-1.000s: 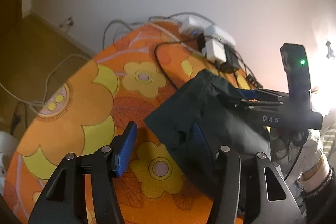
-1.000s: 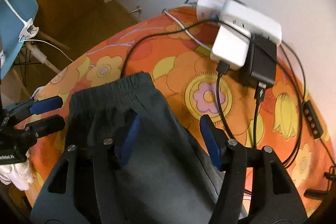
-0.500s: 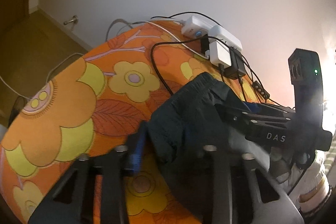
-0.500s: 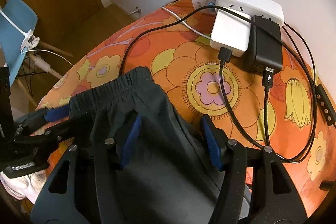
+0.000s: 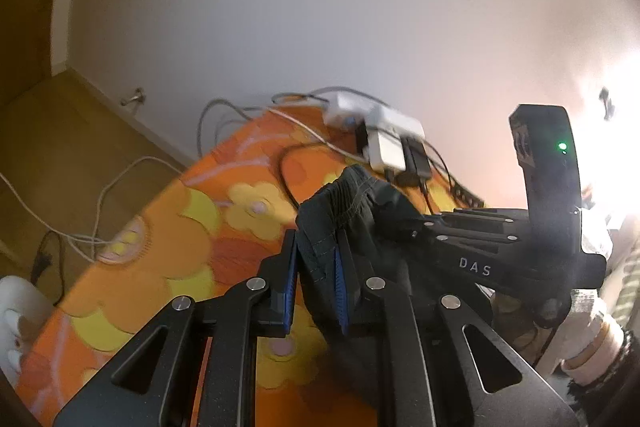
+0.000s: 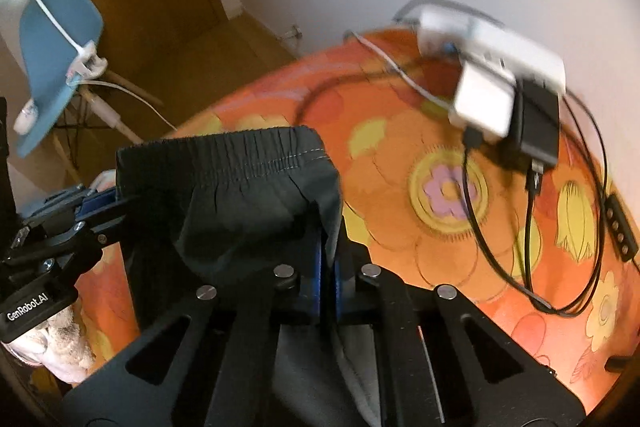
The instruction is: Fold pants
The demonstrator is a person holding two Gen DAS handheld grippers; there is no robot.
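We see the pants stretched left to right, waistband toward the frame's top. Our left gripper has just closed on one corner. Our right gripper pinches the other, above the surface.

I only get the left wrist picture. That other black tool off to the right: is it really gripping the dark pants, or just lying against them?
Observer: Gripping. The right wrist view shows the right gripper, jaws just closed, with its blue pads pinching a corner of the dark grey elastic-waist pants just below the waistband.
Visitor: Is the cloth between the two tools slack?
Observer: No. From there the waistband runs nearly straight across to the left gripper, whose jaws have just been closing on the opposite edge.
Visitor: Anything in the room I'm missing?
Observer: A blue plastic chair with a white lamp clipped to it, off to the left.
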